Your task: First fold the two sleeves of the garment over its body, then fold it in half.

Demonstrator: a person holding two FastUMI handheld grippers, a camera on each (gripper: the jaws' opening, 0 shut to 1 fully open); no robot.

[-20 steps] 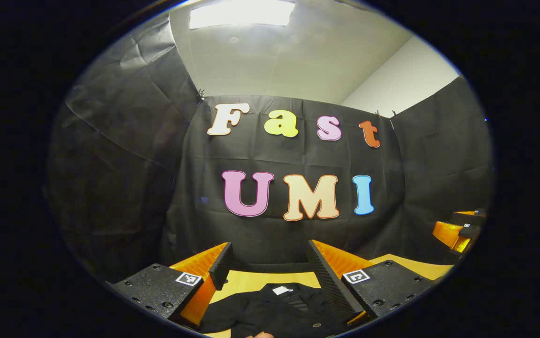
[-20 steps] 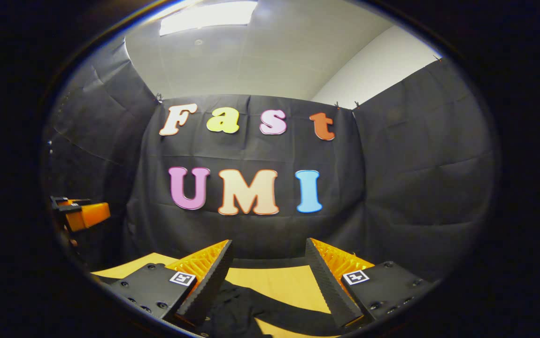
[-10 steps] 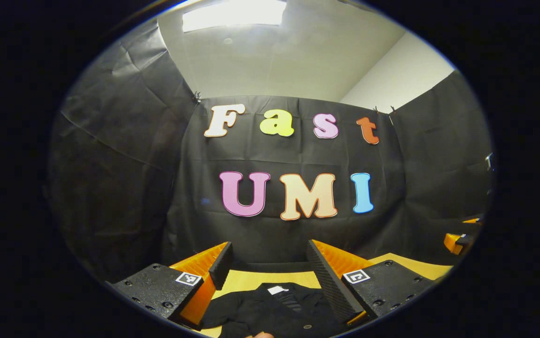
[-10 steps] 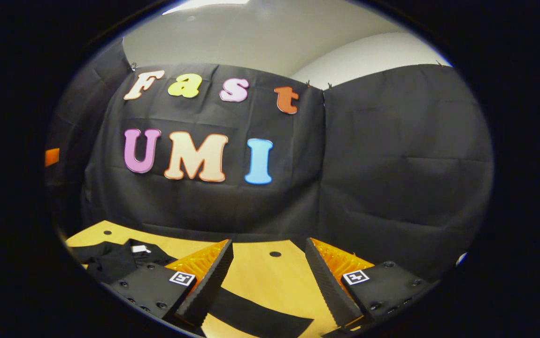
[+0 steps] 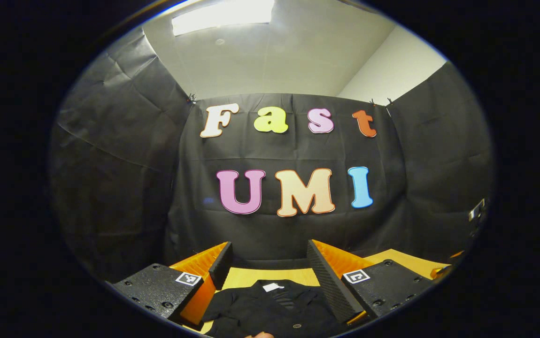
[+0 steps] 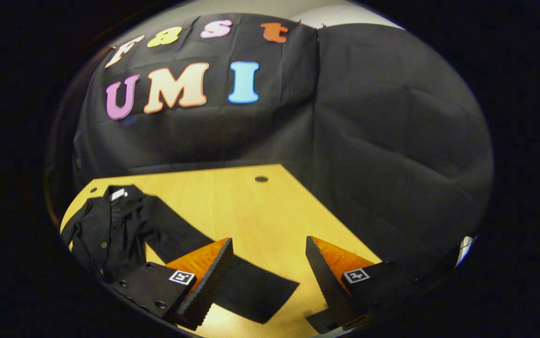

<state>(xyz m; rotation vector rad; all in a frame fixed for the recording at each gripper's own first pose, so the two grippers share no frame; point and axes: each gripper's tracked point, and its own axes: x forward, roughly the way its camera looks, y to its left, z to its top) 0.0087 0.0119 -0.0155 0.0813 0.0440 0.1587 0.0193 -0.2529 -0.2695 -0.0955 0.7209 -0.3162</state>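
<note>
Black buttoned garment (image 6: 110, 230) is laid flat at the left of the pale wooden table (image 6: 251, 211), one long sleeve (image 6: 232, 281) still outstretched; no fold is seen. Right gripper (image 6: 266, 272) and left gripper (image 5: 268, 272) are held spread, empty.

Your right tongs (image 6: 267, 263) hang above the wooden desk (image 6: 251, 211) with their jaws spread wide and nothing between them. A black garment (image 6: 119, 225) lies flat on the desk to your left, its collar with a small white tag (image 6: 118, 193) towards the far edge. One long sleeve (image 6: 232, 281) stretches out from it across the desk and passes under your left finger (image 6: 206, 281), its cuff end lying in the gap between the fingers. A small round hole (image 6: 261, 179) sits near the desk's far edge.
</note>
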